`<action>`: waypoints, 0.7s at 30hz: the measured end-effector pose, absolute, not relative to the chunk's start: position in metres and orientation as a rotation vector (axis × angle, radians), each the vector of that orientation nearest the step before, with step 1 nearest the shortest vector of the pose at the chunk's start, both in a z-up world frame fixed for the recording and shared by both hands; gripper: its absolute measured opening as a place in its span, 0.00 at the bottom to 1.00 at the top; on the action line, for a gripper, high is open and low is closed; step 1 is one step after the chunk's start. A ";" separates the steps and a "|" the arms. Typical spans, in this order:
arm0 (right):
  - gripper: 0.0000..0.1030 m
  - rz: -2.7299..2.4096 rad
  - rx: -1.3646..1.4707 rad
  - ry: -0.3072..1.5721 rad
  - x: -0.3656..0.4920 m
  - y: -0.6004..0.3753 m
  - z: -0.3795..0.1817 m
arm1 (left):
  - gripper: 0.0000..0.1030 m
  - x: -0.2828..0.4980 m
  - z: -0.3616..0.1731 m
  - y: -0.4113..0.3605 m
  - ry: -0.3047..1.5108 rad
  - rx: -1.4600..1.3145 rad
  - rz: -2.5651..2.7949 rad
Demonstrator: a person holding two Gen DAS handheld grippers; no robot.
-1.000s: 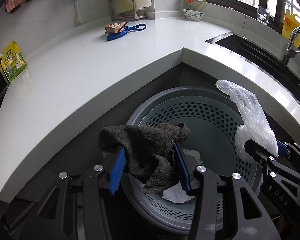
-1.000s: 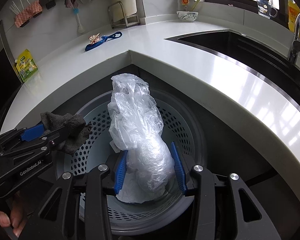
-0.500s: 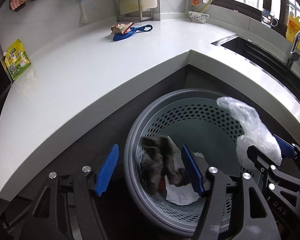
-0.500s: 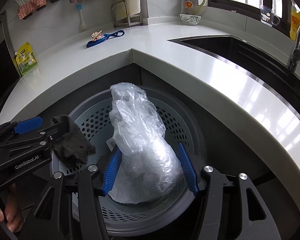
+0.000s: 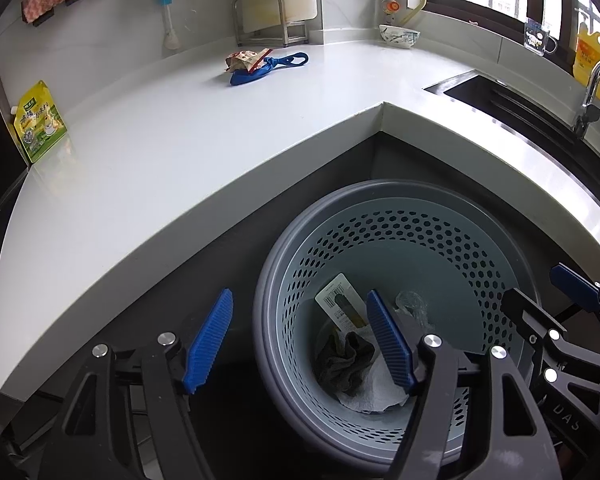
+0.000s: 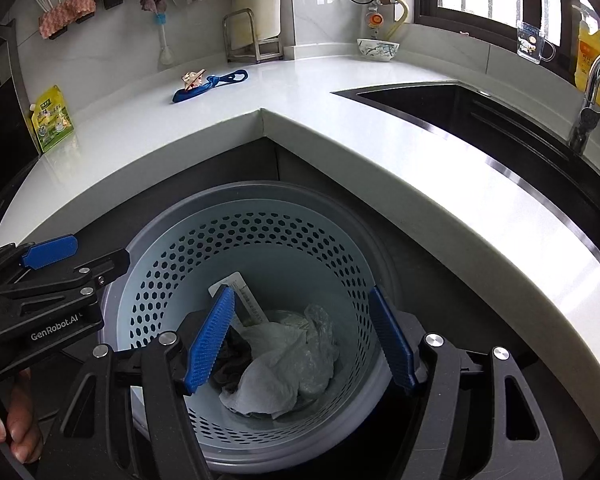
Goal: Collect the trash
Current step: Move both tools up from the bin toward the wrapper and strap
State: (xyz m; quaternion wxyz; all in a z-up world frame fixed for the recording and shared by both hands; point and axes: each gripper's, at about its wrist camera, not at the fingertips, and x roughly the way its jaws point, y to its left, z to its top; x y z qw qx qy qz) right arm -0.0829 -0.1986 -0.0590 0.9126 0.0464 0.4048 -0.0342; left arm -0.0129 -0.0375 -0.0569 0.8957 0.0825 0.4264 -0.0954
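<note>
Both my hand-held grippers, left (image 5: 300, 336) and right (image 6: 302, 340), hang spread, holding nothing, over the basket (image 6: 260, 216); rag (image 5: 342, 360) and plastic bag (image 6: 312, 344) lie inside.

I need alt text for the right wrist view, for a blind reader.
The open right tool hovers over a perforated grey bin holding a clear plastic bag, white paper and a dark rag. The white countertop wraps behind it.
</note>
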 end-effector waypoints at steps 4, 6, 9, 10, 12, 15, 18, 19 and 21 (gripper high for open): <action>0.65 -0.072 0.099 0.832 -0.083 -0.201 -0.058 | 0.68 -0.013 -0.057 -0.037 0.880 0.171 -0.198; 0.65 -0.072 0.099 0.832 -0.083 -0.201 -0.058 | 0.68 -0.013 -0.057 -0.037 0.880 0.171 -0.198; 0.65 -0.072 0.100 0.831 -0.083 -0.202 -0.058 | 0.68 -0.013 -0.057 -0.037 0.880 0.171 -0.198; 0.65 -0.073 0.100 0.831 -0.083 -0.202 -0.058 | 0.68 -0.013 -0.057 -0.037 0.880 0.170 -0.198; 0.65 -0.072 0.099 0.830 -0.082 -0.203 -0.058 | 0.68 -0.013 -0.057 -0.037 0.880 0.171 -0.198; 0.65 -0.072 0.100 0.829 -0.082 -0.203 -0.058 | 0.69 -0.013 -0.057 -0.037 0.880 0.171 -0.198; 0.65 -0.071 0.101 0.828 -0.082 -0.203 -0.057 | 0.71 -0.013 -0.057 -0.037 0.880 0.170 -0.198; 0.65 -0.071 0.102 0.827 -0.083 -0.203 -0.057 | 0.71 -0.014 -0.057 -0.037 0.880 0.170 -0.199; 0.65 -0.067 0.105 0.822 -0.083 -0.204 -0.055 | 0.73 -0.014 -0.056 -0.037 0.880 0.167 -0.199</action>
